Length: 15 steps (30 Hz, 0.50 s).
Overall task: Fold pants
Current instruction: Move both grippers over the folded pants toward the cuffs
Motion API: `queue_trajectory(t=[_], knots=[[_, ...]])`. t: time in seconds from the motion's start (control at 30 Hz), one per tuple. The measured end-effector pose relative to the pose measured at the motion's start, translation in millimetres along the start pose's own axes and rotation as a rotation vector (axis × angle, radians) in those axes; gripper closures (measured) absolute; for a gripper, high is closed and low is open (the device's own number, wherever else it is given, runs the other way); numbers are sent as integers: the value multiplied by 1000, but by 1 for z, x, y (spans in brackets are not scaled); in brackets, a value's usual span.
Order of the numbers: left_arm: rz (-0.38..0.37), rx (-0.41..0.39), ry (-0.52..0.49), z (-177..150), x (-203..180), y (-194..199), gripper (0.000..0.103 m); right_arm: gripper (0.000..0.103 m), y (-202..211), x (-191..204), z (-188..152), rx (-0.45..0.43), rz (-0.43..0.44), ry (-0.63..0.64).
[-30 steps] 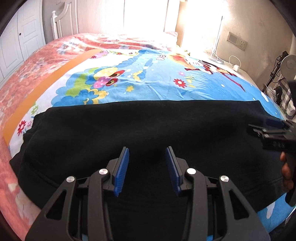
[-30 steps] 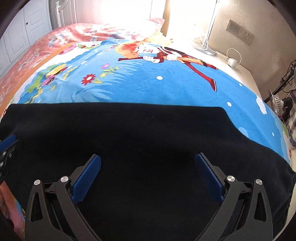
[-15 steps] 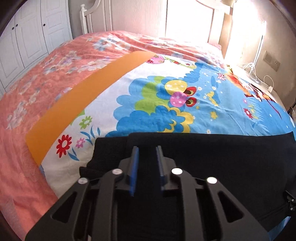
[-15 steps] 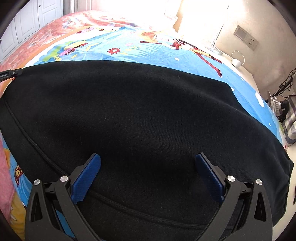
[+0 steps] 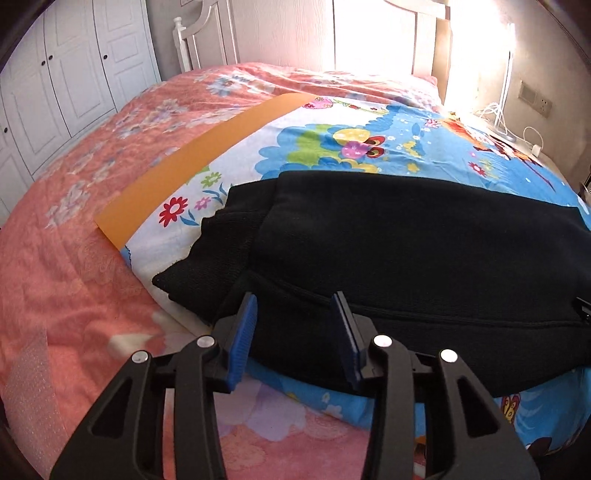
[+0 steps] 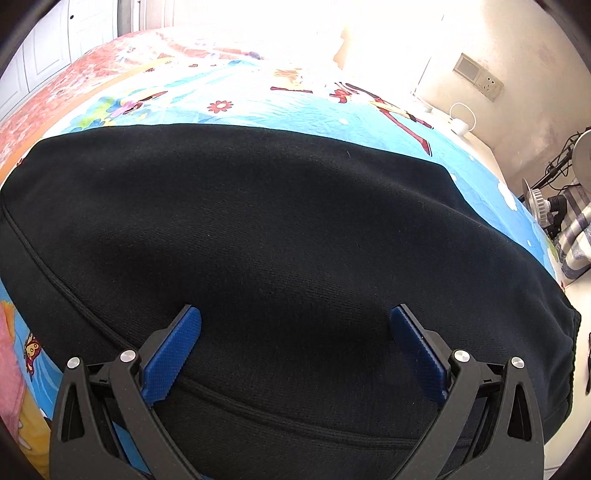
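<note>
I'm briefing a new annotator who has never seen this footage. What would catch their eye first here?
First the black pants, lying folded across the near end of a bright cartoon-print sheet spread over a pink floral bedspread. Next, the left gripper low over the pants' near seam, its blue pads closing on either side of the cloth. The right gripper stands wide open above the dark fabric.

Strong daylight blown out beyond the jaws at the headboard [image 5: 373,33], black pants [image 6: 288,236] lacking detail, fisheye bending, dark vignetted corners, focus sharp.
</note>
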<state>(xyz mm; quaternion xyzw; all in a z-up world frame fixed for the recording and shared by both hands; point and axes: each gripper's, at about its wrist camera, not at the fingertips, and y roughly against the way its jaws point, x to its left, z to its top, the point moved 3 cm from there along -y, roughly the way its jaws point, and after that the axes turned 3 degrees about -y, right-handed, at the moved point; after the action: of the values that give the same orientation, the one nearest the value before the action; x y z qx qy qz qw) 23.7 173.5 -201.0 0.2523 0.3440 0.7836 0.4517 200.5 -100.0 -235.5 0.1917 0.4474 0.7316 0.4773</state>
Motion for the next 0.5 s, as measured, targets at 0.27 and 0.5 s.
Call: queue_trajectory(t=[0.27, 0.5], knots=[[-360, 33, -142, -17, -45, -9, 48, 5, 1, -1, -2, -9, 0, -3], [-259, 39, 22, -7, 15, -11, 49, 5, 2, 0, -3, -9, -18, -9]])
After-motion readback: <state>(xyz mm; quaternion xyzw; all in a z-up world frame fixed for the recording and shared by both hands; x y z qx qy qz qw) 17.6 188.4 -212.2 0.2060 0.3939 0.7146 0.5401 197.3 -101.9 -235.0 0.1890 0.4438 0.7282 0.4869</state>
